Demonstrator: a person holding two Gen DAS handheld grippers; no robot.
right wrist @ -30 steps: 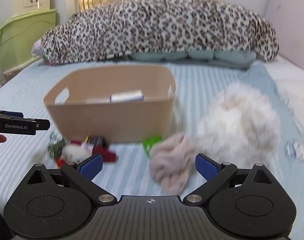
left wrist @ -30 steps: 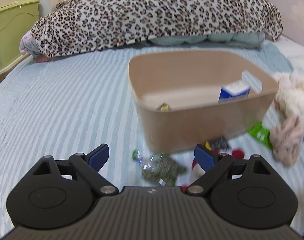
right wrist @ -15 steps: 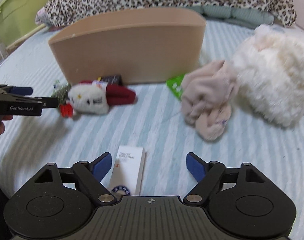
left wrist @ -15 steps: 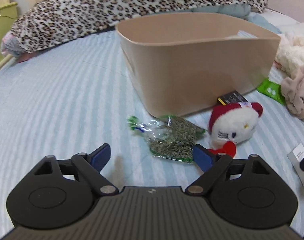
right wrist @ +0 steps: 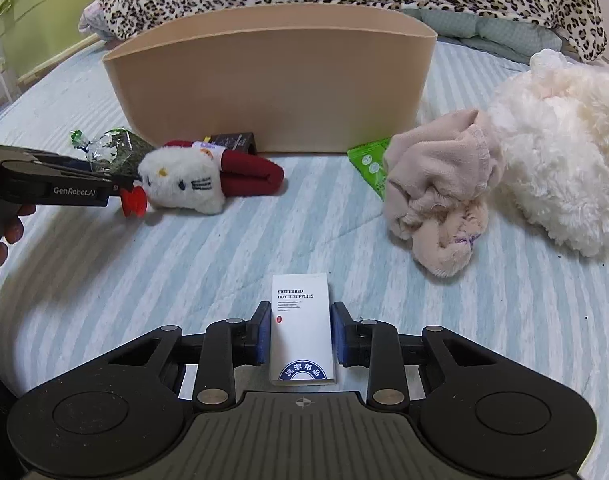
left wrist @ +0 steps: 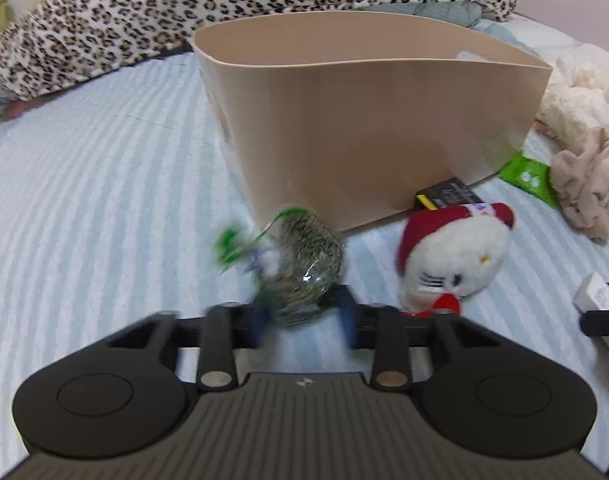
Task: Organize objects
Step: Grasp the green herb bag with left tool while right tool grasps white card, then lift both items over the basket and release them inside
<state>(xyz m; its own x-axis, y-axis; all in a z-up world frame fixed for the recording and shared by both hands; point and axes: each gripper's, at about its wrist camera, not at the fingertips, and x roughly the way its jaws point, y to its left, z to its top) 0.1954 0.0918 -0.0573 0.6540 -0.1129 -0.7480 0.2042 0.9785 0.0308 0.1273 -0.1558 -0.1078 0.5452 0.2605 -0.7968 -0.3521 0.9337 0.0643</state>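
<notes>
Two grasps are in hand: your left gripper (left wrist: 302, 314) pinches the bag (left wrist: 300, 256) of dried greens, low centre of its view (blurred), and your right gripper (right wrist: 302, 338) clamps the white box (right wrist: 302, 328) on the bed (right wrist: 184, 264). Next, I judge, lift each clear and carry it over the bin (right wrist: 272, 80) rim at upper centre before letting go.

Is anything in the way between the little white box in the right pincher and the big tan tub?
Nothing visible blocks it. The right gripper clasps the white cardboard box, and only bare striped bedsheet lies ahead to the tan plastic tub. The tub's wall must be cleared from above.
</notes>
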